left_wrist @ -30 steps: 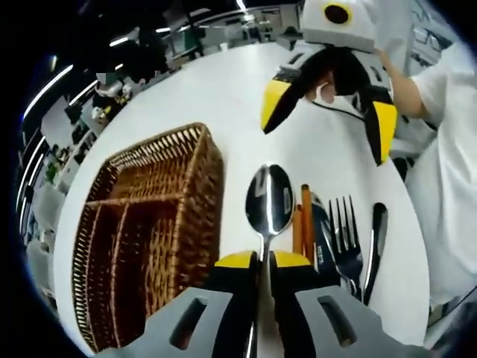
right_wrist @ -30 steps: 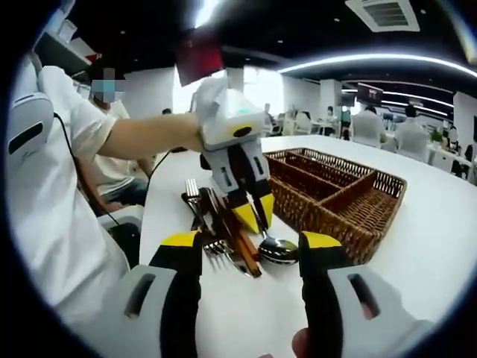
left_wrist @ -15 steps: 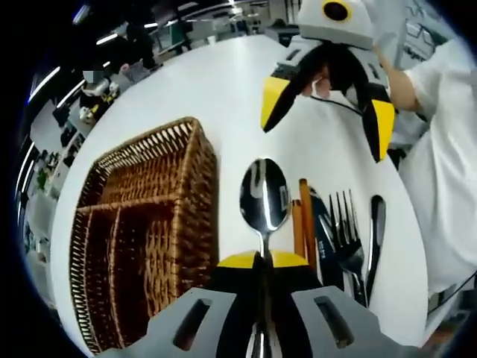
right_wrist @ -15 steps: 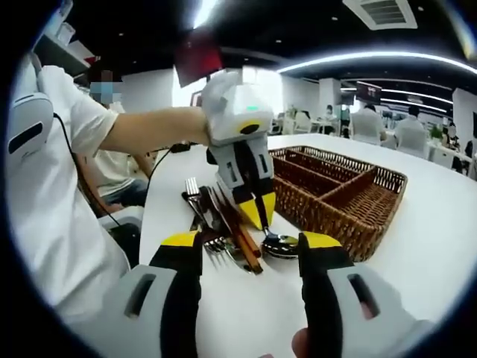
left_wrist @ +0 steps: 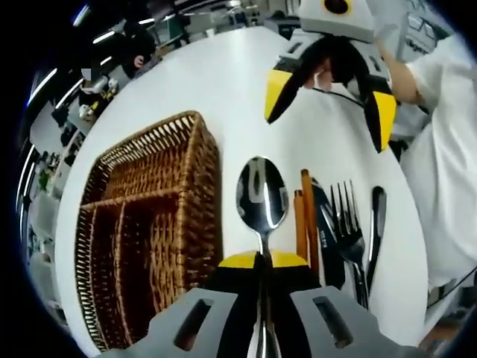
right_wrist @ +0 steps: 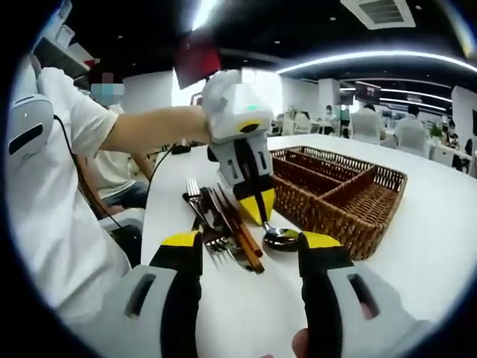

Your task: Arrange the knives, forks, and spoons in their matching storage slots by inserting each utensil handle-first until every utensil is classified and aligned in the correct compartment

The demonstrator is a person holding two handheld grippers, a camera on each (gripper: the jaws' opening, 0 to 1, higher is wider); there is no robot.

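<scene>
The spoon (left_wrist: pixel 261 198) lies with its bowl forward on the white table (left_wrist: pixel 223 97), just beside the long outer wall of the wicker cutlery basket (left_wrist: pixel 149 224). The left gripper (left_wrist: pixel 262 259) has its yellow-tipped jaws pressed together on the spoon's handle, close behind the bowl. In the right gripper view the left gripper (right_wrist: pixel 258 209) comes down steeply over the spoon (right_wrist: pixel 280 237), whose bowl rests at the foot of the basket (right_wrist: pixel 339 194).

On the far side of the spoon from the basket lie the other utensils: two brown wooden-handled pieces (left_wrist: pixel 304 216) touching each other, then a dark knife blade (left_wrist: pixel 326 239), a fork (left_wrist: pixel 348 227) with tines pointing forward, and a dark-handled piece (left_wrist: pixel 375 224) outermost.

The basket is divided into long compartments plus a crosswise one.

The right gripper (left_wrist: pixel 328 82) hovers above the table beyond the utensils, jaws spread wide and holding nothing. A person in a white shirt (right_wrist: pixel 52 194) holds the left gripper.
</scene>
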